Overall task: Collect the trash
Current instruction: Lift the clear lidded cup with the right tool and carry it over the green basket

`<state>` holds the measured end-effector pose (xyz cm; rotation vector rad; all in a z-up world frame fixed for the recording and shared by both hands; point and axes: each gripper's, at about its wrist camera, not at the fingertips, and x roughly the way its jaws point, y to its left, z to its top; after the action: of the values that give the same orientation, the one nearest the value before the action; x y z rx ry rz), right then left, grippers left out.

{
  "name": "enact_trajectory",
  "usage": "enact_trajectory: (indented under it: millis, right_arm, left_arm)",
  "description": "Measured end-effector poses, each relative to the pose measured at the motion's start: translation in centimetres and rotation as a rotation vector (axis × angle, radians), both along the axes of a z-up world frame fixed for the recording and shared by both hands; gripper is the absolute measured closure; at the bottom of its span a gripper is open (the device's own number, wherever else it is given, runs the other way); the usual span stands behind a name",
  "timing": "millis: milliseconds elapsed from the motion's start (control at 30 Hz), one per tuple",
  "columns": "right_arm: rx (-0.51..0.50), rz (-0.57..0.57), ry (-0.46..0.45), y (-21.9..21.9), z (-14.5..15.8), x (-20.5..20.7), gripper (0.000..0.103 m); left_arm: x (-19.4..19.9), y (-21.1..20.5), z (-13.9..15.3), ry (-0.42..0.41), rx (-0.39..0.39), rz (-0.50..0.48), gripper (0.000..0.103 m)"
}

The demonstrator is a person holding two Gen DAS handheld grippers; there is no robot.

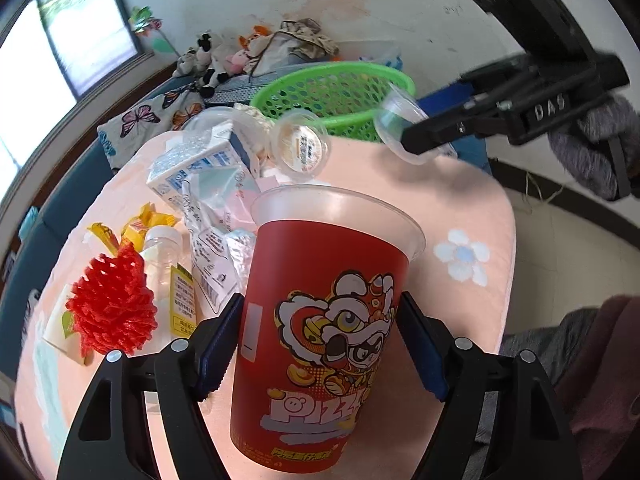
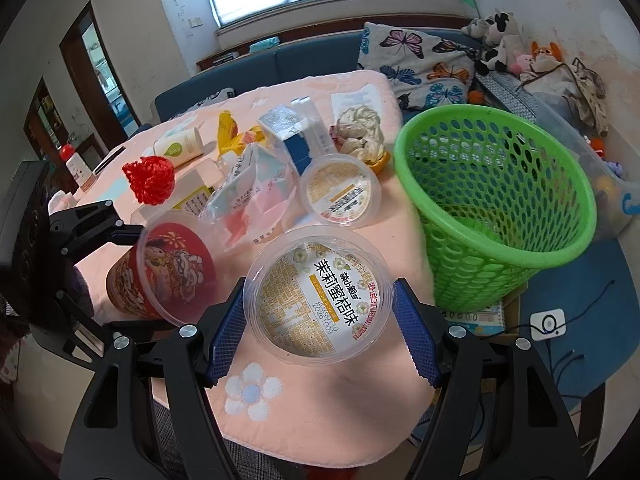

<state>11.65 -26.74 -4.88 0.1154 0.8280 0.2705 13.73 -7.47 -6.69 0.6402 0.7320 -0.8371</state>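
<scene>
My left gripper (image 1: 320,344) is shut on a red printed plastic cup (image 1: 320,344), held above the pink table; the cup also shows in the right wrist view (image 2: 168,268). My right gripper (image 2: 318,320) is shut on a clear round tub with a printed label (image 2: 316,296), held above the table edge near the green mesh basket (image 2: 496,200). In the left wrist view the right gripper (image 1: 424,140) holds that tub (image 1: 400,120) in front of the basket (image 1: 332,92). A second clear tub (image 2: 340,188) lies on the table.
The pink table (image 2: 320,392) holds a pile of trash: milk cartons (image 2: 296,136), plastic wrappers (image 2: 256,196), a red foam net (image 2: 150,178), yellow wrappers (image 2: 236,132), a small bottle (image 2: 180,146), crumpled paper (image 2: 360,132). A blue sofa with cushions and plush toys stands behind.
</scene>
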Motion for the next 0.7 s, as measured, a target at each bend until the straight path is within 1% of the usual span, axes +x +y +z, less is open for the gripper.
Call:
enact_trajectory:
  millis: [167, 333, 533, 700]
  right_arm:
    - [-0.022, -0.051, -0.019, -2.2, 0.7, 1.2, 0.032]
    - [-0.047, -0.145, -0.028, -6.2, 0.7, 4.0, 0.032]
    - [-0.056, -0.249, 0.027, -11.1, -1.8, 8.4, 0.032]
    - [-0.014, -0.289, 0.042, -13.8, -2.8, 9.6, 0.032]
  left_arm:
    - [0.4, -0.3, 1.3, 0.005, -0.052, 0.035, 0.030]
    - [0.4, -1.0, 2.9, -0.008, -0.098, 0.059, 0.031]
    - [2.7, -2.8, 4.9, 0.003, -0.161, 0.112, 0.031]
    - [5.7, -5.6, 5.9, 0.014, -0.187, 0.132, 0.030]
